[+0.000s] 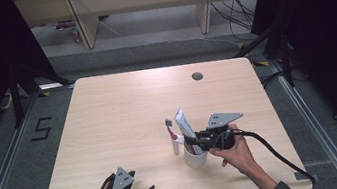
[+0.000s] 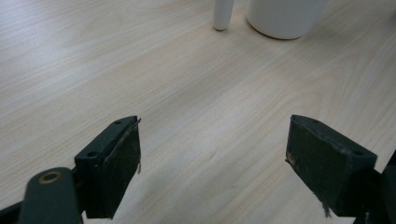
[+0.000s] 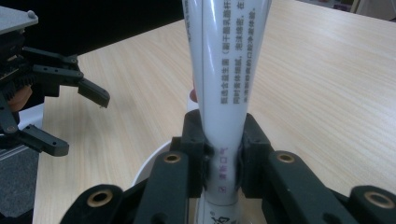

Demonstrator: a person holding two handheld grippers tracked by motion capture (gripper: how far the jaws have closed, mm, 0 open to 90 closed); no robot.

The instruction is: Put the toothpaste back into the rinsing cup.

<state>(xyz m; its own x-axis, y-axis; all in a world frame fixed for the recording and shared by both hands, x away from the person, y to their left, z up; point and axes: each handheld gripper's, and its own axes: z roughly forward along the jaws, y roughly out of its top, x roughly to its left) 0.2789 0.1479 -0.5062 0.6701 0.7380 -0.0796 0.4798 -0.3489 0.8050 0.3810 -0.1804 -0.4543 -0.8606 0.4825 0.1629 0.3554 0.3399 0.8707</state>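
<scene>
1. high view: right gripper (image 1: 198,140) pinches the white tube (image 1: 184,124) over the cup (image 1: 195,157), lower centre-right of the frame.
2. left gripper view: left gripper (image 2: 212,156) jaws spread, nothing between them.
3. right gripper view: the step looks like lowering the tube into the cup; next, spread the jaws.

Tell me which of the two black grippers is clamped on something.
The right gripper: its jaws pinch the white toothpaste tube above the white cup. The left gripper hovers open above the wooden table.

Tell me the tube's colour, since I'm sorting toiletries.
White with dark printed lettering; the tube, clamped in the right tool, shows best in the right gripper view.
</scene>
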